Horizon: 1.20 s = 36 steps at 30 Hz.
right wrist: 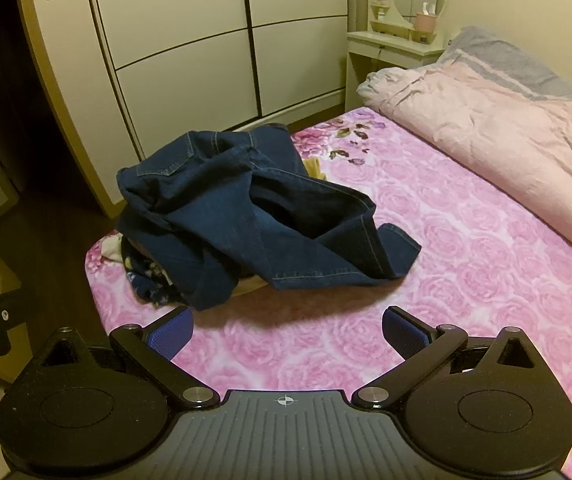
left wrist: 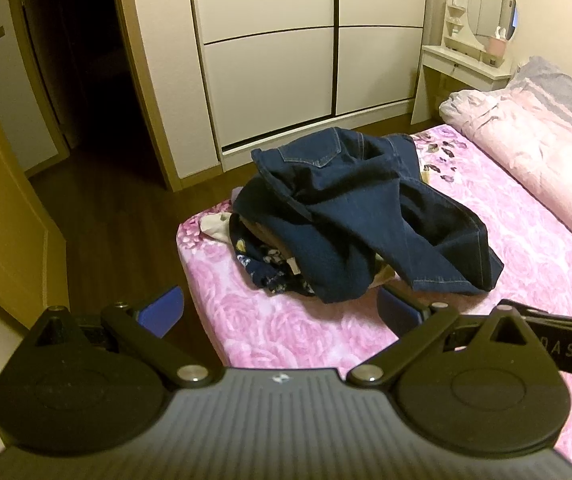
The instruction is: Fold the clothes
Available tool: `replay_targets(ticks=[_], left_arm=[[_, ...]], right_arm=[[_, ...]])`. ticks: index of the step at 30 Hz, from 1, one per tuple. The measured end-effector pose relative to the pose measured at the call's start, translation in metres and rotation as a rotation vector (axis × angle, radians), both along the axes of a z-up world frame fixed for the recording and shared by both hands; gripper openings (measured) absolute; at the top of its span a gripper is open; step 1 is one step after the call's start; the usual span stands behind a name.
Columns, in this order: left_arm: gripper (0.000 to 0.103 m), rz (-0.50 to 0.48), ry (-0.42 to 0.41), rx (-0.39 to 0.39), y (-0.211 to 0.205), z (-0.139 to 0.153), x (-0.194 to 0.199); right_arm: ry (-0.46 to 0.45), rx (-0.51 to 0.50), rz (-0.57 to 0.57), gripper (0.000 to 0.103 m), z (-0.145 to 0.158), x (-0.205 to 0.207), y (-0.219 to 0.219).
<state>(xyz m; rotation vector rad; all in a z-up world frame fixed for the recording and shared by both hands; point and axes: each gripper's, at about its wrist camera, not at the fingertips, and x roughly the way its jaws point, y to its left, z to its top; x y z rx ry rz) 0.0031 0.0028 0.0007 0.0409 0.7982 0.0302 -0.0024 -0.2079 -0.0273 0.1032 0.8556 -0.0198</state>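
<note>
Your left gripper (left wrist: 282,308) and right gripper (right wrist: 287,332) both stood spread wide, holding nothing. Just ahead of them, the crumpled jeans (right wrist: 254,208) lay atop a clothes pile (left wrist: 274,272) on the pink bed (right wrist: 465,264); beyond stood the wardrobe (left wrist: 270,52).

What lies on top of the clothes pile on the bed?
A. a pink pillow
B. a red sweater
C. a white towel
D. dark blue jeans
D: the dark blue jeans, with a stitched back pocket showing, are draped over the other clothes at the corner of the bed.
</note>
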Motion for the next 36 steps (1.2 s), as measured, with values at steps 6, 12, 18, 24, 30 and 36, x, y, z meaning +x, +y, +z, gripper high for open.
replay_targets(ticks=[6, 12, 18, 24, 30, 36], left_arm=[[0.102, -0.007, -0.021, 0.021, -0.004, 0.0, -0.009], [0.102, -0.008, 0.022, 0.001, -0.002, -0.002, -0.001], [0.102, -0.007, 0.032, 0.006, -0.007, -0.005, -0.003], [0.102, -0.007, 0.036, 0.008, -0.007, -0.005, -0.002], [0.102, -0.006, 0.038, 0.01, -0.007, -0.005, -0.002], [0.102, -0.003, 0.036, 0.012, -0.006, -0.006, -0.001]], right_arm=[[0.005, -0.003, 0.001, 0.103, -0.003, 0.001, 0.004], [0.002, -0.01, 0.0, 0.103, 0.003, -0.001, -0.002], [0.003, -0.027, 0.0, 0.103, 0.001, 0.001, -0.003], [0.008, -0.036, 0.001, 0.103, 0.001, 0.004, -0.004], [0.006, -0.04, 0.003, 0.103, 0.002, 0.005, -0.003], [0.002, -0.043, 0.005, 0.103, 0.002, 0.006, -0.003]])
